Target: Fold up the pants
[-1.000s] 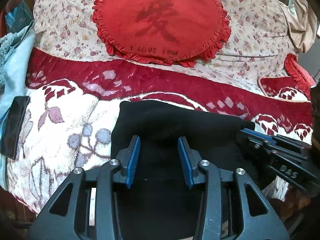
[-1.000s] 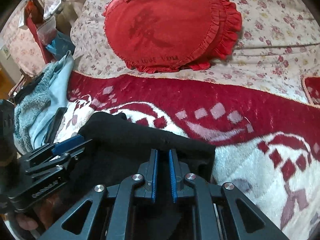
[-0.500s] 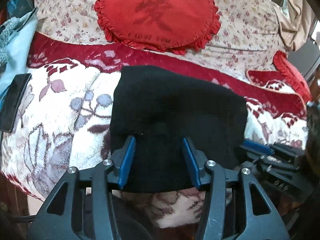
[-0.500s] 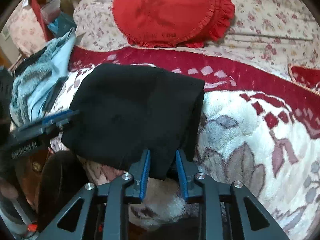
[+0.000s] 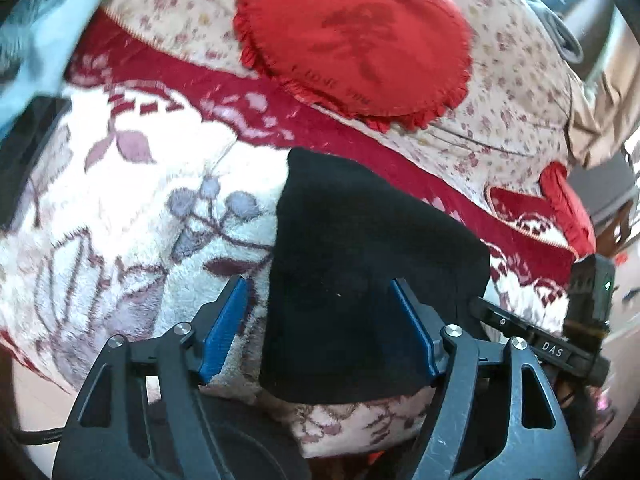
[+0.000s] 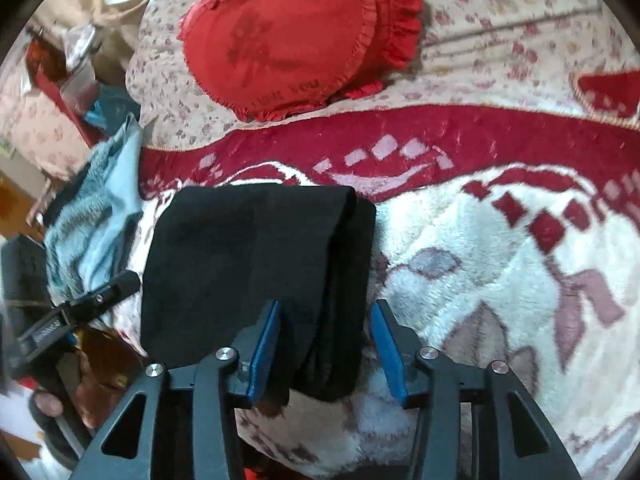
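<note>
Both claws, left claw (image 5: 320, 320) and right claw (image 6: 326, 346), have just spread wide, releasing the folded pants (image 6: 256, 272) near the blanket (image 6: 500, 280) edge.

Both wrist cameras look steeply down, close over the near bed edge; both share the black pants (image 5: 360, 280) (image 6: 248, 272) and red cushion (image 5: 352, 36) (image 6: 296, 36).

Black tool (image 5: 320, 320), blue pads (image 5: 224, 326), silver screws.

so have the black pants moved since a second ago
Yes. The black pants now lie clear below the red heart cushion; earlier their edge reached the blanket's red band.
</note>
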### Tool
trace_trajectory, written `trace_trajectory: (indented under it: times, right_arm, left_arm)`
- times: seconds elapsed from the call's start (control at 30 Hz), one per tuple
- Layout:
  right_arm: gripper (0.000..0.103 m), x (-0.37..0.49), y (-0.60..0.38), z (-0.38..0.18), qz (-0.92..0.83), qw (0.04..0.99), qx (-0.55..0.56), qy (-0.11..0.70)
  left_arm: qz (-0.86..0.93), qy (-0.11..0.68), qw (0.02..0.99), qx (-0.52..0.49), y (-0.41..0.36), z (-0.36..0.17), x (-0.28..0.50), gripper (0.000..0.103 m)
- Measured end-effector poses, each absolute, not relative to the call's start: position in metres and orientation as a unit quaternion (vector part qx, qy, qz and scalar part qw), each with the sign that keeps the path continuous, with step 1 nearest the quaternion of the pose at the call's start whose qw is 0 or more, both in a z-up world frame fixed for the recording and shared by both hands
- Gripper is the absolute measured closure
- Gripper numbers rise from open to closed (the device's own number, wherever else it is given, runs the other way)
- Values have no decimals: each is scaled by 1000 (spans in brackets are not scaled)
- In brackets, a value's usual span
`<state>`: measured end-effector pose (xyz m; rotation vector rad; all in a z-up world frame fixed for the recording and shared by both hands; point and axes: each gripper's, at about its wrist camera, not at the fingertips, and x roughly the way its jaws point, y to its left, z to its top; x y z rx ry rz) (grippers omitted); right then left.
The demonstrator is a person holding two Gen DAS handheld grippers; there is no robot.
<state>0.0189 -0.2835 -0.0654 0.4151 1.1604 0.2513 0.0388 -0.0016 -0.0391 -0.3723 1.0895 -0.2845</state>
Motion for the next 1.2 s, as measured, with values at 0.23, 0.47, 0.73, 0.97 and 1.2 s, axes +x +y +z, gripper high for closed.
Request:
trace_trajectory:
  times: [0.23,0.47,0.73,0.97,1.2]
  right_arm:
    - [43,37,-283,-82,139,791,221,554]
    - [42,45,-289,-91,144,780,266,547]
    - [61,39,-273,-71,139,817,218,515]
    - [66,49,-273,-29,149,848,206,464]
    - [66,97,-271,-30,132,856,191,462]
  left_arm:
    - [-164,540,806,-178,-16,-56,52,30]
    - [-162,541,806,-180,-19,-65,61,29]
    - [-166,515,829,-140,-33,-54,52,49]
    - [-184,475,849,-139,-35,-13,67,58]
    - [-160,495,843,-137,-40,-31,117,58]
